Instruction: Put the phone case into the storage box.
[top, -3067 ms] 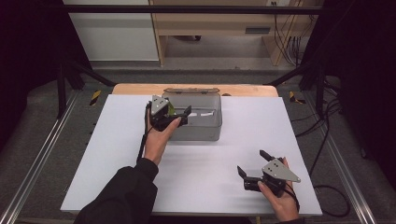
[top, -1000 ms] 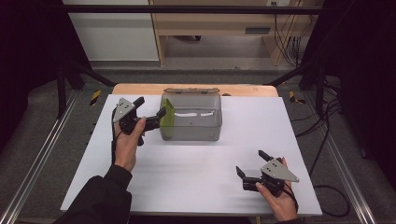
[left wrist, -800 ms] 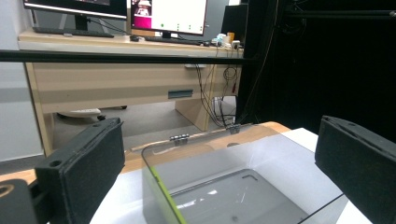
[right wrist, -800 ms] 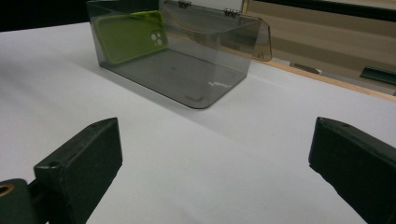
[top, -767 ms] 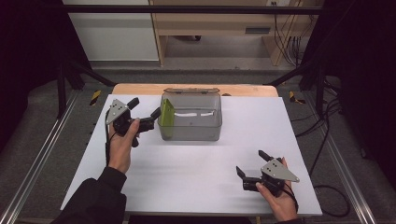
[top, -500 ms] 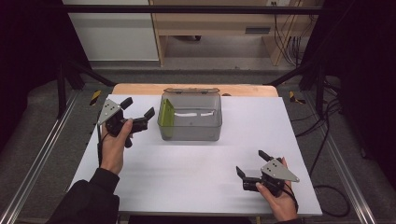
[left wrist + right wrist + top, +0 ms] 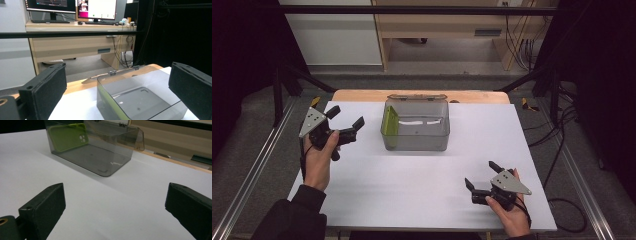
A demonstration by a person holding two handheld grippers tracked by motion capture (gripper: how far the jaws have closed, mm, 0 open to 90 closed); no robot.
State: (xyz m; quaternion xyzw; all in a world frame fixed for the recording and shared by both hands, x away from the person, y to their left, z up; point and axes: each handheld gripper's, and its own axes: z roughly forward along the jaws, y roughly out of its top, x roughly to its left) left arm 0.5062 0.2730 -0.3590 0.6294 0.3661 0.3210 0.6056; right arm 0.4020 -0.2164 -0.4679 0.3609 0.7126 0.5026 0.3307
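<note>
The green phone case [image 7: 390,121] stands on edge inside the clear smoky box [image 7: 416,142], leaning against the wall nearest the left gripper [image 7: 343,124], whose jaws are spread wide and hold nothing, just beside that same wall. The right gripper [image 7: 480,177] rests well apart from the box on the near side of the white table [image 7: 412,190], jaws also wide and empty. With the case judged delivered, the sound move is to draw the left gripper away from the box on a level path, clear of its open hinged lid [image 7: 417,96] at the far rim, so nothing jars the box and tips the case.

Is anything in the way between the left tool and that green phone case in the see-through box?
Yes: the box's smoky wall. The green phone case leans inside the clear box against its left wall, and the open left tool sits outside that wall. From above, the box is open.
</note>
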